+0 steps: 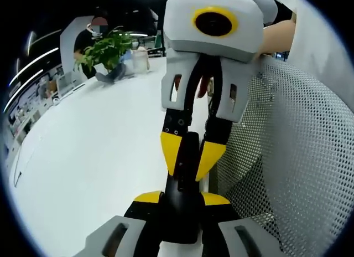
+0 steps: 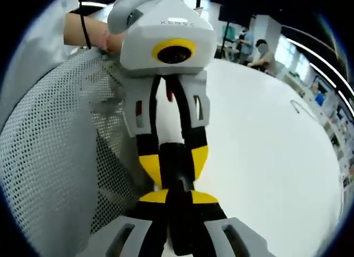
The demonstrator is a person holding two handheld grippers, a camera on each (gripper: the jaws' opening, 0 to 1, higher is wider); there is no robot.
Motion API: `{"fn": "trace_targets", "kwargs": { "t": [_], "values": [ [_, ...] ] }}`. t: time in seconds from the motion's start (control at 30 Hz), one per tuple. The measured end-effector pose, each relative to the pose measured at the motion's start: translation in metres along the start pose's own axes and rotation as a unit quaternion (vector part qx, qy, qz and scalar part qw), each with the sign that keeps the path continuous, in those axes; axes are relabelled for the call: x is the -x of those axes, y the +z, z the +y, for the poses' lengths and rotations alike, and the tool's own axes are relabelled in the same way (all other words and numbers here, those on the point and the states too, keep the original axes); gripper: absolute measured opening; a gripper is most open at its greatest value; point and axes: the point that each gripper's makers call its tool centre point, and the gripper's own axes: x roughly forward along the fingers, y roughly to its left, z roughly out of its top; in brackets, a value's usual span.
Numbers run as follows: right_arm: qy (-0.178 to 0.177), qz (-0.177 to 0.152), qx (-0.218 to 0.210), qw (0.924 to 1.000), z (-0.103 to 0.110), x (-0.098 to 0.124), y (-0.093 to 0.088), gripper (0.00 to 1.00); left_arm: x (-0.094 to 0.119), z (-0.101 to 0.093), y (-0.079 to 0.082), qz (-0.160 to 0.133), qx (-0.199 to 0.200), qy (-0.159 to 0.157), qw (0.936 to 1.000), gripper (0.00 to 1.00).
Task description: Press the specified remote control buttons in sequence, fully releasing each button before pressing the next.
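Both grippers meet tip to tip on one slim black remote control [image 1: 181, 185]. The left gripper [image 1: 181, 204] pinches its near end between yellow-tipped jaws; the right gripper [image 2: 178, 204] seemingly grips the far end. Beside the jaws stands a grey mesh chair back [image 1: 287, 157], above the white table [image 1: 88, 146].
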Motion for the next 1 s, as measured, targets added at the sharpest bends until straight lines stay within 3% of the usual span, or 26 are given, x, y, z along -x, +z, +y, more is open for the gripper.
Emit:
{"fn": "trace_targets", "kwargs": {
  "t": [0.3, 0.5, 0.53, 0.57, 0.6, 0.63, 0.67, 1.0],
  "values": [
    [0.01, 0.0, -0.018, 0.9998, 0.004, 0.001, -0.006, 0.2, 0.0, -0.001, 0.001, -0.001, -0.001, -0.001, 1.0, 0.25],
    [0.006, -0.01, -0.024, 0.9997, 0.002, 0.002, -0.007, 0.19, 0.0, -0.001, 0.001, -0.004, -0.004, -0.004, 1.0, 0.25],
    [0.003, -0.006, -0.022, 0.9997, 0.001, 0.001, -0.008, 0.22, -0.001, -0.001, 0.001, -0.004, -0.004, -0.004, 1.0, 0.25],
    [-0.003, 0.029, -0.019, 0.9994, -0.001, 0.001, -0.021, 0.25, -0.001, -0.001, 0.001, -0.003, -0.005, -0.004, 1.0, 0.25],
    [-0.001, 0.042, -0.012, 0.9991, 0.0, 0.0, -0.027, 0.26, -0.001, -0.001, 0.001, -0.003, -0.005, -0.004, 1.0, 0.25],
    [-0.006, 0.026, -0.002, 0.9996, -0.001, -0.003, -0.023, 0.25, 0.0, -0.001, 0.001, -0.003, -0.005, -0.004, 1.0, 0.25],
    [-0.006, 0.015, -0.022, 0.9996, -0.002, 0.0, -0.02, 0.24, -0.001, -0.001, 0.001, -0.004, -0.005, -0.005, 1.0, 0.25],
    [-0.007, 0.012, -0.037, 0.9992, -0.003, 0.003, -0.026, 0.24, -0.002, -0.001, 0.001, -0.003, -0.006, -0.006, 1.0, 0.25]
  ]
}}
